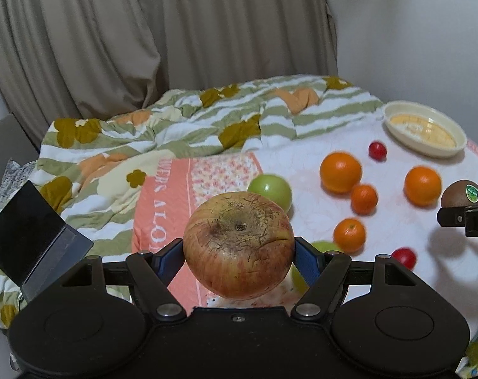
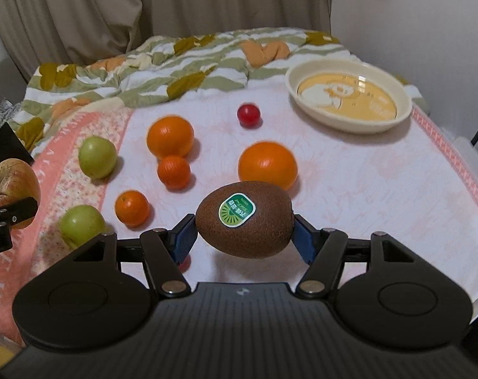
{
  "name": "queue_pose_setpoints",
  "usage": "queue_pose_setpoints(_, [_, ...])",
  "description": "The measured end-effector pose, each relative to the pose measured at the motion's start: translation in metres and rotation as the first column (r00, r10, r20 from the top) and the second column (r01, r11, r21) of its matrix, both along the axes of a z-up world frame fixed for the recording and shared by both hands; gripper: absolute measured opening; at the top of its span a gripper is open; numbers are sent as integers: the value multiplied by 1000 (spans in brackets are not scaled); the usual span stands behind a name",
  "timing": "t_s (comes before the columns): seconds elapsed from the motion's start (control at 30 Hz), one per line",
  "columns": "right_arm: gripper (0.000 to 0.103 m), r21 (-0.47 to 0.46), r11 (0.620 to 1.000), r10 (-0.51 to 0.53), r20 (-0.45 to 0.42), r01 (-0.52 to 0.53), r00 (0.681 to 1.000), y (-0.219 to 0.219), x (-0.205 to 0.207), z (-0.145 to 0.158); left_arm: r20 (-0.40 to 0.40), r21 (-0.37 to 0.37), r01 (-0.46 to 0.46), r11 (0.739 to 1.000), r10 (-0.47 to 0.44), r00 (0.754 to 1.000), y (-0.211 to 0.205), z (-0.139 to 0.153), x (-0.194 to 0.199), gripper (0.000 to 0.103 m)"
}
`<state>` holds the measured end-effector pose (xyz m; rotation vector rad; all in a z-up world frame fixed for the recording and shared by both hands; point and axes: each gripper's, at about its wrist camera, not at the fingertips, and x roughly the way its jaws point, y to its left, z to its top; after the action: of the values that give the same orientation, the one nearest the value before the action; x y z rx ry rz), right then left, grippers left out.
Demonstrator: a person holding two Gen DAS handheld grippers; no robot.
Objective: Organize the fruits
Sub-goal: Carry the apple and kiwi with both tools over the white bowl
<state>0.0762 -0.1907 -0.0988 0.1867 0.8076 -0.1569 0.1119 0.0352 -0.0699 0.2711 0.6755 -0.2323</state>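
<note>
Beige curtains [image 1: 112,41] hang behind the bed [image 2: 380,195] you are working over, its pale pink-bordered sheet spread in front and a green-striped flowered quilt [image 1: 163,117] bunched at the far side. On the sheet's far right sits a cream dish [image 2: 349,123], with nothing in it. Your left gripper [image 1: 239,251] is clamped on a big russet apple [image 1: 239,243], lifted clear of the sheet, blue pads pressing both sides. Your right gripper [image 2: 245,230] pinches a brown kiwi [image 2: 245,221] with a green sticker, also off the sheet. Between you and the dish lie two large oranges [image 2: 170,137] [image 2: 268,165], two green apples [image 2: 97,157] [image 2: 81,224], and two small mandarins [image 2: 174,171] [image 2: 132,207], one touching the left orange. Smallest is a red cherry tomato [image 2: 248,114] near the dish; another [image 1: 403,257] shows by your left gripper.
</note>
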Motion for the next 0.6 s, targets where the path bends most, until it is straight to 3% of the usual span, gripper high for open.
queue_pose_setpoints(0.3, [80, -28, 997, 71, 56, -69, 996, -38, -14, 48, 31, -33, -70, 997, 71, 997, -39, 43, -27, 77])
queue_pose_setpoints(0.6, [80, -52, 980, 195, 83, -191, 977, -115, -11, 84, 43, -101, -133, 986, 138, 989, -122, 77, -40, 77])
